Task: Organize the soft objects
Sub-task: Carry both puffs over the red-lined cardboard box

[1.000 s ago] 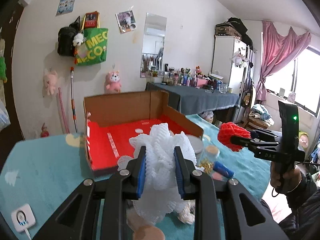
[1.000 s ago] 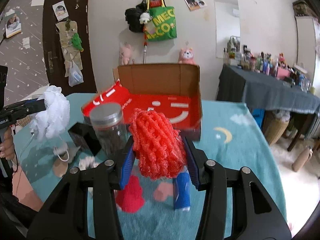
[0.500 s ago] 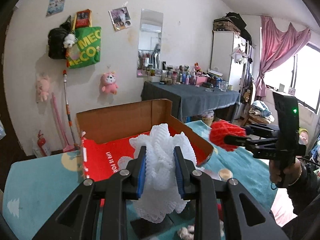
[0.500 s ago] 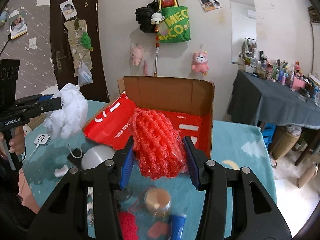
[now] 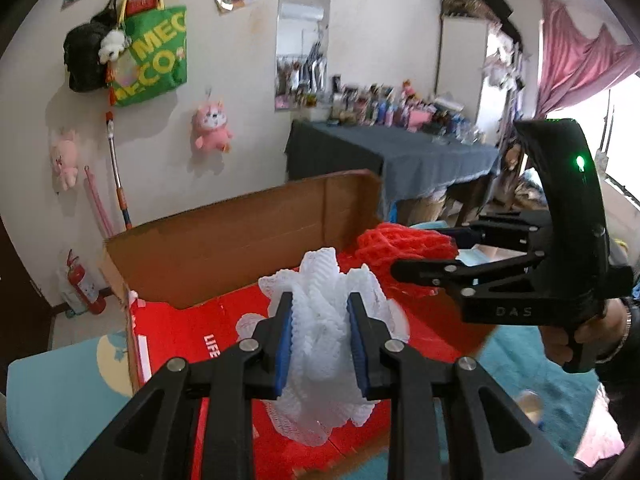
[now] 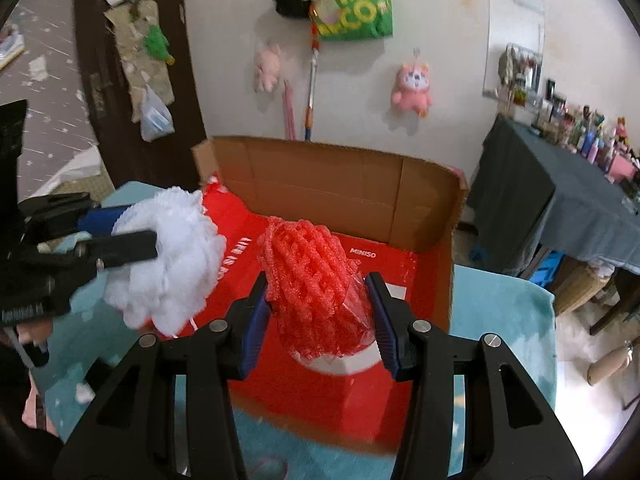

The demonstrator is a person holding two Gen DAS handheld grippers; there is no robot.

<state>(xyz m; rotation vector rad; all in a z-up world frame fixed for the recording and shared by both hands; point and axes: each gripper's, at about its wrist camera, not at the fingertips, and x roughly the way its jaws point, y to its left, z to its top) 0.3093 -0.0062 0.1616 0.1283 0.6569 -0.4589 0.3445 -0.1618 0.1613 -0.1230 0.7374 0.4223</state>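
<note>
Your left gripper (image 5: 320, 340) clamps a frilly white mesh puff (image 5: 328, 344), your right gripper (image 6: 318, 312) a knobbly red foam net (image 6: 312, 280), both seemingly over the red-floored cardboard box (image 6: 344, 184).

Pink plush toy (image 6: 412, 88), green bag (image 5: 150, 58)

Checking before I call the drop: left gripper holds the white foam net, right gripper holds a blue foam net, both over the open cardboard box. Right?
Not quite. The net in the right gripper is red, not blue: the right wrist view shows the red foam net pinched between its blue pads. The rest holds: the left gripper grips the white foam net, both over the open cardboard box.
</note>
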